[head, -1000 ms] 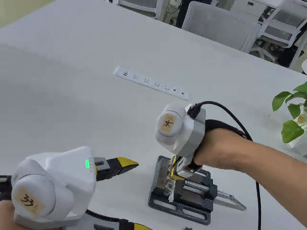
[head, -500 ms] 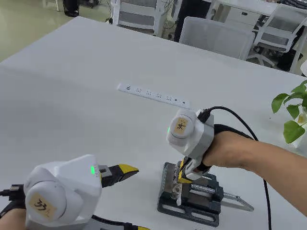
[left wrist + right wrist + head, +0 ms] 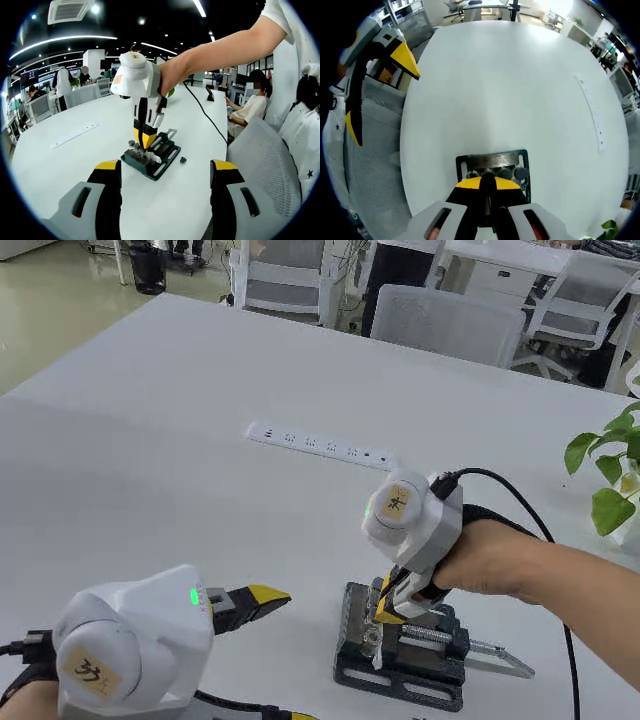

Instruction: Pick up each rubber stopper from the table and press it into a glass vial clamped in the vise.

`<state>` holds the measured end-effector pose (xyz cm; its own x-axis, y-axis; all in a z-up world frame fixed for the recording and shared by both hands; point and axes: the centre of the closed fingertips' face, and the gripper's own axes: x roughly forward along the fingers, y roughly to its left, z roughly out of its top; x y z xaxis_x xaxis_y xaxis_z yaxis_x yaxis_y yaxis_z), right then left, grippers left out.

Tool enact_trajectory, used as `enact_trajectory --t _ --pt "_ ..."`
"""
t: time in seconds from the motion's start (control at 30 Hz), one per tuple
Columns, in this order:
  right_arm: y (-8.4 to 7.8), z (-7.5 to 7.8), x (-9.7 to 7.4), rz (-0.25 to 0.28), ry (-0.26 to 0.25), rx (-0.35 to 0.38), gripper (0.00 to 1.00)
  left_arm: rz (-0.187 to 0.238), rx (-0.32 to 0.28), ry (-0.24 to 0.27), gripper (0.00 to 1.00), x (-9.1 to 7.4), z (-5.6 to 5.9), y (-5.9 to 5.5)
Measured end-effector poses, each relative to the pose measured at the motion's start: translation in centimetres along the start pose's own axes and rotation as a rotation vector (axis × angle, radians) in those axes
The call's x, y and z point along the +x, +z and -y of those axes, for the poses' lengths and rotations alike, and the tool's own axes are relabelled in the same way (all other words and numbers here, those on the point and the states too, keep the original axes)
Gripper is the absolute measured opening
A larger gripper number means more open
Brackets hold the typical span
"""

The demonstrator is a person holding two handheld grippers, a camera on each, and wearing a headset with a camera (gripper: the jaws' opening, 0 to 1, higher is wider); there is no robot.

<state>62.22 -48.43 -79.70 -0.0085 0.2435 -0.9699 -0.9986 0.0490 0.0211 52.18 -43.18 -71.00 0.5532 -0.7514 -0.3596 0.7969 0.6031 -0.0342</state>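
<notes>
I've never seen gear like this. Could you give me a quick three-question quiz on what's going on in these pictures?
1. True or false: the left hand-held gripper is open.
2. The right hand-held gripper points down at: A a bowl, B the vise, C a laptop.
3. What long white thing lies on the table beyond the vise?
Key: 1 true; 2 B; 3 the power strip.

White table, white power strip. Dark grey vise. Left gripper and right gripper: white shells, black jaws, yellow tips. Small dark stopper. Green plant leaves.
</notes>
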Motion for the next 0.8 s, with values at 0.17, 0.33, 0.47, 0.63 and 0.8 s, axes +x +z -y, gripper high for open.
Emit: enact_trajectory --t 0.17,0.33,0.47,0.63,0.8 --pt "-0.6 0.0 -1.3 0.039 -0.016 0.014 0.05 -0.006 0.003 -0.002 0.71 0.0 0.1 -0.1" --pt "-1.3 0.0 -2.5 0.096 -0.035 0.053 0.08 -0.011 0.011 -0.009 0.71 0.0 0.3 0.0" --pt "-2.1 -0.4 -3.9 0.153 -0.052 0.086 0.12 -0.016 0.02 -0.016 0.7 0.1 0.4 0.0" --pt "-3.5 -0.7 -5.1 0.211 -0.081 0.125 0.17 -0.024 0.034 -0.029 0.7 0.3 0.7 0.1" --pt "-4.6 -1.3 -6.3 0.284 -0.101 0.169 0.22 -0.033 0.045 -0.044 0.7 0.5 0.9 0.1"
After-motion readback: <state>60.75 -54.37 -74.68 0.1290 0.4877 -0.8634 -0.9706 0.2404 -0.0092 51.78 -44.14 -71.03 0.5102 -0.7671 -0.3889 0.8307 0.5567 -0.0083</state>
